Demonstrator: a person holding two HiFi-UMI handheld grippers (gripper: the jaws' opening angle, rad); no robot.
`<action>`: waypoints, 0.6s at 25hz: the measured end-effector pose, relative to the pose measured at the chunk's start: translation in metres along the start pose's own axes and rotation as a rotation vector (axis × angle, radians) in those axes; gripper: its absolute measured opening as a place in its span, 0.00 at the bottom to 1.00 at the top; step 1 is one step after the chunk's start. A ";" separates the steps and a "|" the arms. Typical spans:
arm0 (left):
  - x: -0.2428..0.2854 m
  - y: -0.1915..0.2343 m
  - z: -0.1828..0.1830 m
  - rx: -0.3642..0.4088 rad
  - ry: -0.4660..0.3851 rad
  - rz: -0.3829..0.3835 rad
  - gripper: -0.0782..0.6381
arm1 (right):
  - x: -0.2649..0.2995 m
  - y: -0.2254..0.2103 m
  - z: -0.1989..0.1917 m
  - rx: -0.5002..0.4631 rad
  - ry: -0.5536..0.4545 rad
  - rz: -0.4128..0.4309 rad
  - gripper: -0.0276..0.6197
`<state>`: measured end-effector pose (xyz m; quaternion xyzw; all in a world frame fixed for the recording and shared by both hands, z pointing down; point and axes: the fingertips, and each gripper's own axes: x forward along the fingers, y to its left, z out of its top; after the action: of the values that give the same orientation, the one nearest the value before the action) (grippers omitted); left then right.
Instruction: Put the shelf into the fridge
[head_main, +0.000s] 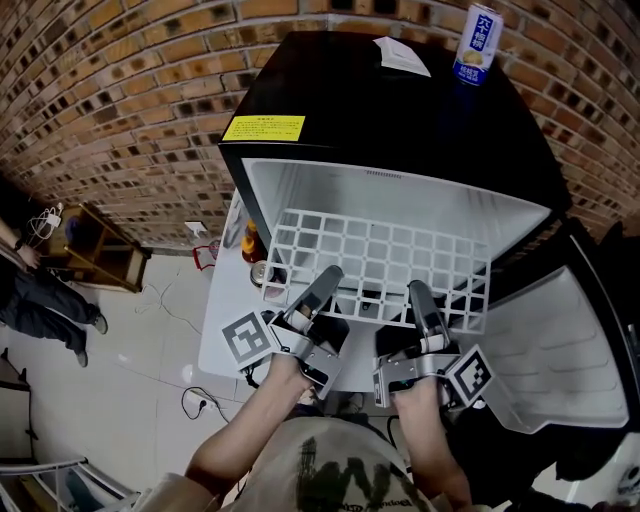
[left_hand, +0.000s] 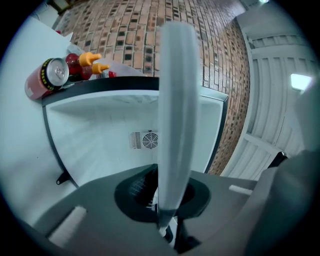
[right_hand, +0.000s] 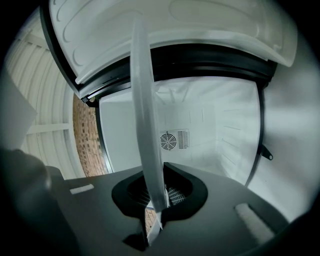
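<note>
A white grid shelf (head_main: 380, 250) is held across the open front of a black mini fridge (head_main: 400, 120) with a white interior, at the picture's centre. The left gripper (head_main: 322, 280) at 7 o'clock and the right gripper (head_main: 420, 295) at 5 o'clock each have jaws clamped narrowly on the shelf's near edge. A blue-and-white drink can (head_main: 477, 42) stands on the fridge top at 1 o'clock.

Blurred to a pale upright band in both gripper views, grid unreadable: white wire-grid shelf (left_hand: 175, 110). In the head view, near rim covered by left gripper (head_main: 326, 275) and right gripper (head_main: 419, 292). Too small to read: print on yellow rectangular label (head_main: 263, 128). Cut off at left edge: bystander in dark trousers (head_main: 40, 305). Half hidden beside black fridge (head_main: 400, 110): yellow-capped bottle (head_main: 251, 241).
</note>
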<state>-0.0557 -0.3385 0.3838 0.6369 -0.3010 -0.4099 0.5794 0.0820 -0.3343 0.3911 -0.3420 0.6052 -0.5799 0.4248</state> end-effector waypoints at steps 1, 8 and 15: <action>0.001 0.000 0.001 -0.001 -0.002 0.000 0.13 | 0.003 0.001 0.001 -0.005 0.003 0.000 0.08; 0.018 -0.005 0.010 0.067 -0.024 -0.008 0.13 | 0.023 0.004 0.010 -0.039 0.020 0.007 0.08; 0.041 -0.005 0.027 0.268 -0.047 -0.021 0.17 | 0.047 0.006 0.021 -0.071 0.028 0.042 0.08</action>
<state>-0.0594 -0.3865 0.3718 0.7017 -0.3600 -0.3869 0.4778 0.0826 -0.3849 0.3800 -0.3360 0.6382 -0.5538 0.4160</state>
